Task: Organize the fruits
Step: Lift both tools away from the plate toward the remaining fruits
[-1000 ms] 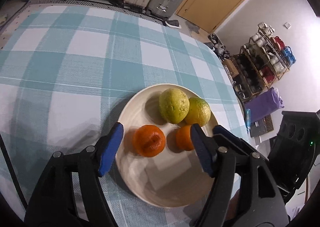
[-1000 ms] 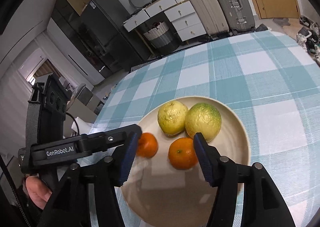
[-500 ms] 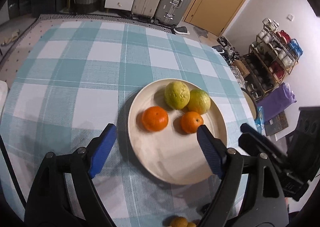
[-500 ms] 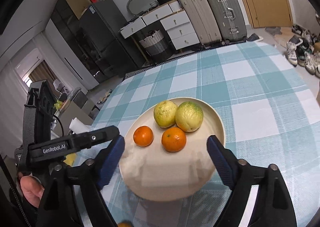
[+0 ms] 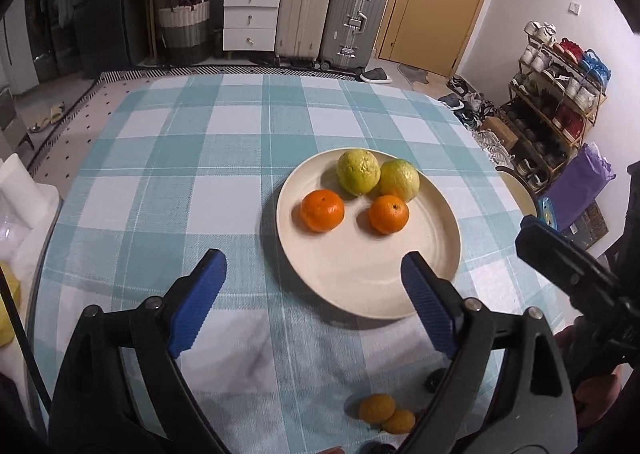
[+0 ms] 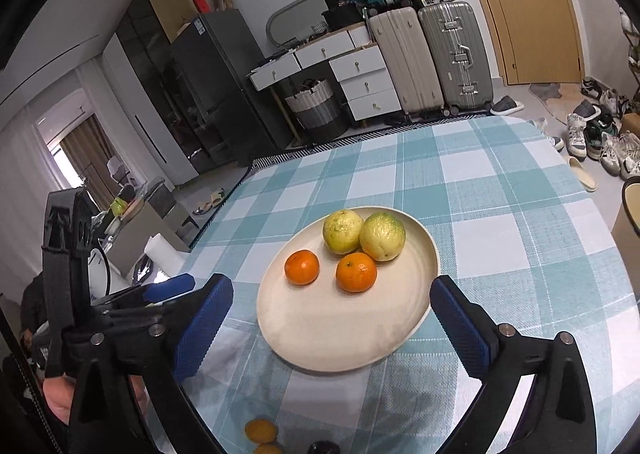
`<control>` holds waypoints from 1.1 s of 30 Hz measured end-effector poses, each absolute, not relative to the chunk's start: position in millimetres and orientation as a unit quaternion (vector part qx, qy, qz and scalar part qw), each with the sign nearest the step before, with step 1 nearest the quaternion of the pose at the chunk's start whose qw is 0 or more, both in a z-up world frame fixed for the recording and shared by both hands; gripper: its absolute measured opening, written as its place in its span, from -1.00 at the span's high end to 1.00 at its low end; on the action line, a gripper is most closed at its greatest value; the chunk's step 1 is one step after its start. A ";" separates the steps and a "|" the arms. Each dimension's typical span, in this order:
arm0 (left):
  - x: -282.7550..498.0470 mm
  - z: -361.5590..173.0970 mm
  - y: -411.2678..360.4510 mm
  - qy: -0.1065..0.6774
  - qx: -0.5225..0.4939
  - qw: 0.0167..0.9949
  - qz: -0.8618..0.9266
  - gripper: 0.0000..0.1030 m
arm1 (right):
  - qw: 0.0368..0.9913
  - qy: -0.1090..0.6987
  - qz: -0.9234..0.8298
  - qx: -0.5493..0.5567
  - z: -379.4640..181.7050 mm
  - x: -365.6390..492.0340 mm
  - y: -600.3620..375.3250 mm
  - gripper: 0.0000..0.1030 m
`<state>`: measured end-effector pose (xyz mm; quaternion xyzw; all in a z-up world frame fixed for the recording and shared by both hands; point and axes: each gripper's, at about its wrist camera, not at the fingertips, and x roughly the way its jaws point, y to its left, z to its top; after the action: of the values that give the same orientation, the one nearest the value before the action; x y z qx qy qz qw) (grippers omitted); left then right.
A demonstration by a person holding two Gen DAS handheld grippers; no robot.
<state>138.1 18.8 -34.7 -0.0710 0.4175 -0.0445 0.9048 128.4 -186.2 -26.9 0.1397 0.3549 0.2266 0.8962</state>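
A cream plate (image 5: pixel 420 278) (image 6: pixel 340 330) sits on the checked tablecloth. It holds two oranges (image 5: pixel 322 211) (image 5: pixel 388 214) and two yellow-green citrus fruits (image 5: pixel 358 173) (image 5: pixel 399 180). The same fruits show in the right wrist view: oranges (image 6: pixel 302 267) (image 6: pixel 356 272), green fruits (image 6: pixel 343 231) (image 6: pixel 382 236). Two small orange fruits (image 5: pixel 386 413) (image 6: pixel 262 432) lie on the cloth near the front edge. My left gripper (image 5: pixel 314 286) is open and empty, above the cloth short of the plate. My right gripper (image 6: pixel 332 312) is open and empty above the plate's near rim.
The round table's edge (image 5: pixel 472 126) falls off to the floor on all sides. A white roll and clutter (image 5: pixel 20 190) sit at the left edge. A small dark object (image 6: pixel 324 447) lies by the small fruits. Suitcases and drawers (image 5: pixel 304 14) stand beyond the table.
Both grippers have pulled back and up from the plate, each leaving an orange on it. Their jaws have opened wider. The small fruits at the front edge have come into view.
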 end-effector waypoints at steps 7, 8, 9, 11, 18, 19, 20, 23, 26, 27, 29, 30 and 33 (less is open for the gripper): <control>110.5 -27.2 14.9 0.398 -0.059 0.915 -0.033 -0.97 | 0.903 0.336 0.236 0.126 -17.6 105.2 -185.2 -0.99; 107.8 -26.9 14.4 0.398 -0.057 0.915 -0.032 -0.97 | 0.903 0.335 0.238 0.125 -16.9 102.0 -185.4 -0.99; 104.3 -26.6 13.7 0.397 -0.056 0.916 -0.032 -0.97 | 0.903 0.334 0.239 0.125 -16.6 100.4 -185.4 -0.99; 96.6 -26.5 11.9 0.395 -0.053 0.917 -0.031 -0.97 | 0.903 0.331 0.243 0.124 -15.8 92.8 -185.6 -0.99; 74.0 -28.5 3.7 0.394 -0.034 0.918 -0.031 -0.98 | 0.907 0.317 0.260 0.100 -12.0 65.4 -182.0 -1.00; 70.6 -29.1 3.1 0.395 -0.034 0.917 -0.031 -0.98 | 0.908 0.316 0.258 0.097 -12.2 60.9 -181.7 -1.00; 67.4 -29.3 2.4 0.395 -0.034 0.917 -0.031 -0.98 | 0.908 0.315 0.258 0.096 -12.2 57.7 -181.6 -1.00; 57.1 -29.5 2.8 0.393 -0.036 0.918 -0.033 -0.98 | 0.910 0.317 0.251 0.092 -14.5 48.1 -181.7 -1.00; 45.9 -30.5 4.3 0.394 -0.039 0.918 -0.034 -0.98 | 0.908 0.320 0.252 0.095 -17.7 38.7 -182.7 -1.00; 43.3 -31.4 5.1 0.396 -0.042 0.917 -0.036 -0.98 | 0.908 0.322 0.251 0.096 -18.7 36.7 -183.0 -1.00; 37.0 -34.2 6.9 0.399 -0.045 0.915 -0.039 -0.98 | 0.906 0.325 0.254 0.097 -21.3 32.4 -182.6 -1.00; 34.4 -35.8 7.7 0.401 -0.046 0.914 -0.039 -0.98 | 0.905 0.327 0.255 0.096 -22.6 31.1 -182.0 -1.00; 25.0 -41.9 9.6 0.408 -0.050 0.911 -0.044 -0.98 | 0.904 0.336 0.250 0.084 -28.1 24.4 -179.3 -1.00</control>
<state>25.0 9.6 -41.9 -0.0500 0.4077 -0.0442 0.9107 24.4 -179.3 -28.1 0.0841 0.3362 0.2498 0.9042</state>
